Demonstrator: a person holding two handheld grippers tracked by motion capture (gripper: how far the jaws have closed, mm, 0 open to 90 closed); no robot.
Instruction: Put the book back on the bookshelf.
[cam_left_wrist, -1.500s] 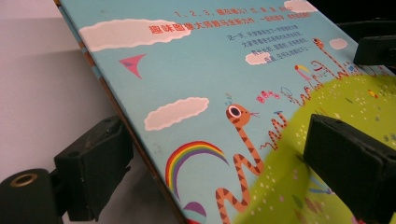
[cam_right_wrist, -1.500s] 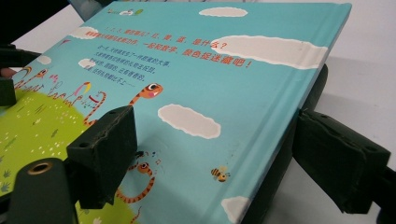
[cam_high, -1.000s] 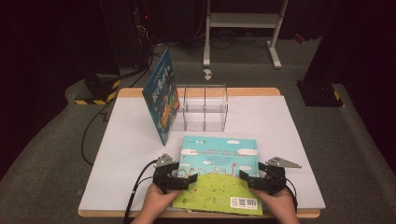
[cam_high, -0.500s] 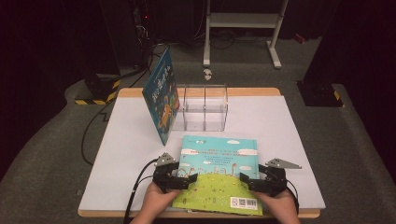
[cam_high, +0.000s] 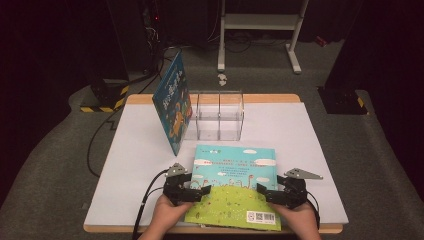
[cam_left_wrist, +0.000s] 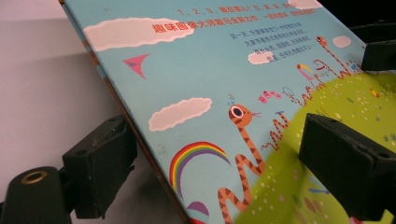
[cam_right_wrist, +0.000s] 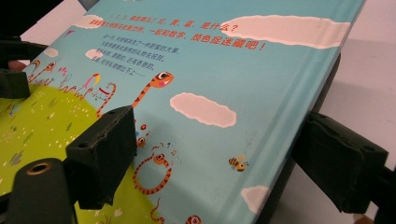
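Sky-blue and lime-green, the flat picture book with white clouds and striped snakes on its cover (cam_high: 233, 187) lies on the white table (cam_high: 310, 150) at the near edge, between the two hand-held grippers. The left gripper (cam_high: 196, 192) sits at the book's left edge and the right gripper (cam_high: 264, 194) at its right edge, each pointing inward toward the other.

In the left gripper view, the book's edge (cam_left_wrist: 140, 135) runs between the two black fingers: one finger (cam_left_wrist: 100, 163) stands over bare table outside the edge, the other (cam_left_wrist: 348, 170) lies over the green part of the cover. In the right gripper view, one finger (cam_right_wrist: 102, 151) rests over the cover near the snakes, and the other (cam_right_wrist: 341, 161) sits beyond the spine, low beside the table. Both pairs of fingers are spread apart, straddling an edge; a gap shows between pads and book, so neither clamps it. The right gripper's jaws have just been closing a little, with the book's spine side between them.

Beyond the fingers, a clear plastic divided holder (cam_high: 220, 115) stands mid-table, and a second blue picture book (cam_high: 173, 102) leans upright against its left side.
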